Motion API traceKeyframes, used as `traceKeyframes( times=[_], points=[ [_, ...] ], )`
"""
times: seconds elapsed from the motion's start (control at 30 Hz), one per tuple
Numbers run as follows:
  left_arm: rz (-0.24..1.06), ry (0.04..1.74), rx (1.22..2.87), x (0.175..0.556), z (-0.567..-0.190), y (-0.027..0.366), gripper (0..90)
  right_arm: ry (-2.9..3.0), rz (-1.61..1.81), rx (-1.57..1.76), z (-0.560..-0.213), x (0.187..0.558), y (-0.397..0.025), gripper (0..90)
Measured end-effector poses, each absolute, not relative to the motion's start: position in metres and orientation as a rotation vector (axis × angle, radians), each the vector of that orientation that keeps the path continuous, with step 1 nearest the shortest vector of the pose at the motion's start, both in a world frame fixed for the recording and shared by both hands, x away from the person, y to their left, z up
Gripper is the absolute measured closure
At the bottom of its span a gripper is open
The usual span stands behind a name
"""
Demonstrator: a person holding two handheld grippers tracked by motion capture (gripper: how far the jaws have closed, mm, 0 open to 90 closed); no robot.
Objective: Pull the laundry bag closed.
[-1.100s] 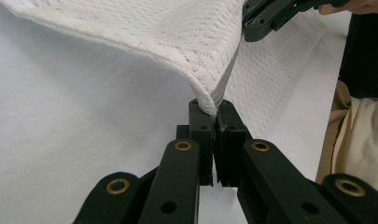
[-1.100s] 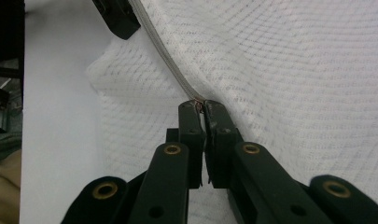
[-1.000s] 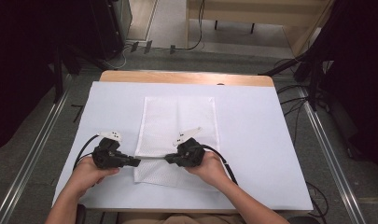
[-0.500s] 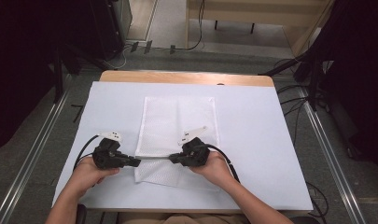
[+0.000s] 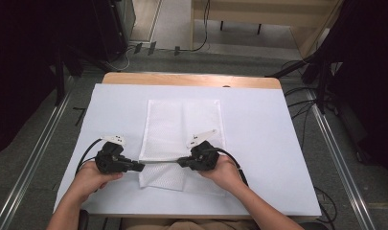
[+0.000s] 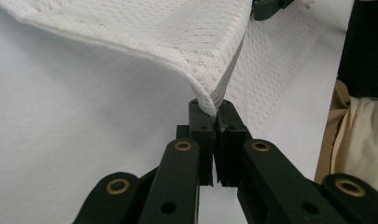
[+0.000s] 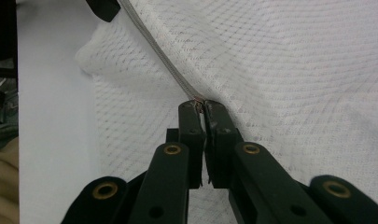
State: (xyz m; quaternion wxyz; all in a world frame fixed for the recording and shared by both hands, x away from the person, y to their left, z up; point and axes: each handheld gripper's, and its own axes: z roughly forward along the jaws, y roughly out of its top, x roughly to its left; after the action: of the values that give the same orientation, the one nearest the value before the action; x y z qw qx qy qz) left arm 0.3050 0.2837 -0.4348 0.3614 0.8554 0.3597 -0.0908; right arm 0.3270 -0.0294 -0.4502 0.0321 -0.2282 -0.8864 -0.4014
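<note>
Cloth first — I have a white mesh cloth (image 5: 182, 132) lying on the white table (image 5: 258, 158), and I am holding its near edge with both tools. My left gripper (image 6: 214, 109) has its jaws pressed tight on one corner of the cloth. The corner sits right between the tips, and the rest of the cloth rises up and away from them. My right gripper (image 7: 201, 106) has its jaws tight too, pinching the thick hem at the other end of that edge. From those tips the hem runs off in a straight line toward the other tool.

From the high view, the left gripper (image 5: 119, 162) and the right gripper (image 5: 201, 158) face each other, and the edge is pulled into a tight line between them. A little flap of cloth lies on the table just below that line. The far part of the cloth lies flat beyond the jaws.

I think I am in the middle of a fold. The near edge is grabbed and lifted, but it has not gone over yet.

Next I would carry both tools away from me together, at the same height, so the edge stays straight. Then I would lay it down on the far part of the cloth and only then let the jaws open — if one hand goes faster, the fold will come out crooked.
</note>
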Motion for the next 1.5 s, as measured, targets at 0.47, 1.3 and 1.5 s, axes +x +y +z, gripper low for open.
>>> traceKeyframes(
  times=[0.47,1.3,1.5],
  points=[
    [-0.238,0.932,2.199,0.305,-0.434,0.284,88.1,-2.741,-1.220,-0.728,-0.450,0.327,-0.041,87.9],
    [-0.248,0.931,2.208,0.304,-0.435,0.284,88.0,-2.752,-1.174,-0.790,-0.452,0.326,-0.070,87.9],
    [-0.255,0.935,2.206,0.305,-0.435,0.284,88.0,-2.757,-1.169,-0.788,-0.451,0.325,-0.074,87.9]
  ],
)
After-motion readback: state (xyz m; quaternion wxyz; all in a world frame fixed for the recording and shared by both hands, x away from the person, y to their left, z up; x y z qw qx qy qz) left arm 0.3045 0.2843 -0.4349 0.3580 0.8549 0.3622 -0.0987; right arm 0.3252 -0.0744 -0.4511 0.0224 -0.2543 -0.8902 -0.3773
